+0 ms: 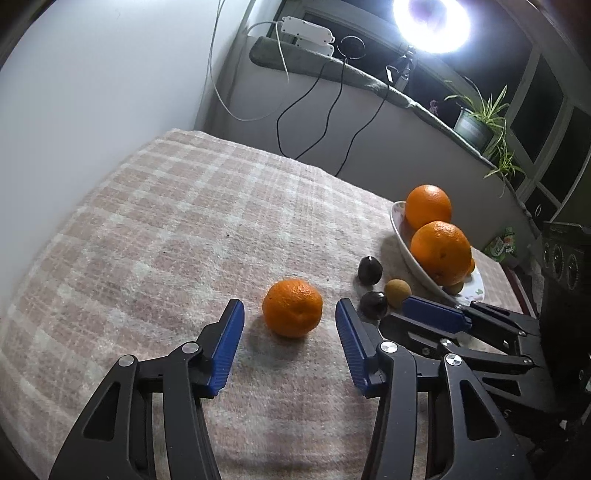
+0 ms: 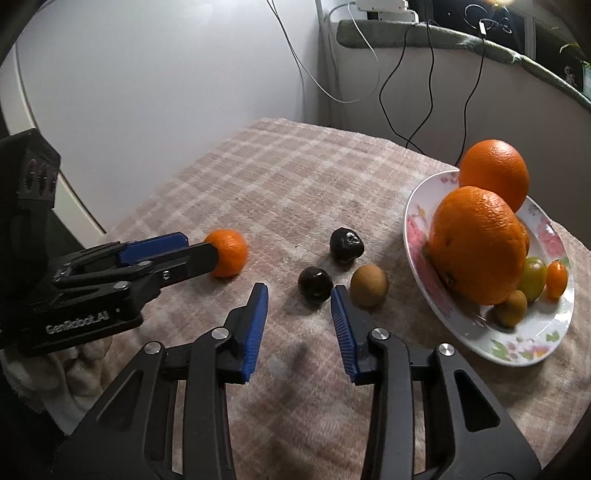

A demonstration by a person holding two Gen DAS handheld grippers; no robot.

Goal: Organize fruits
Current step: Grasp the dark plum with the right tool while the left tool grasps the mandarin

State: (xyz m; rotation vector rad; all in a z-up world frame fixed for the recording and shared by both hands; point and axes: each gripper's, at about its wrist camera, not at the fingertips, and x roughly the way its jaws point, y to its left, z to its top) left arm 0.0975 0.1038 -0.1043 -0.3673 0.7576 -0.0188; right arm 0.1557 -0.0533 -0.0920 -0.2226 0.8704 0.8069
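Note:
A mandarin lies on the checked cloth just ahead of my open left gripper, between its fingertips and untouched; it also shows in the right wrist view. My right gripper is open and empty, just short of a dark fruit. A second dark fruit and a brown kiwi-like fruit lie nearby. A flowered white plate holds two large oranges and several small fruits.
The cloth-covered table ends at a white wall on the left. Cables hang behind it. A ledge with a power strip, a bright lamp and a potted plant runs along the back.

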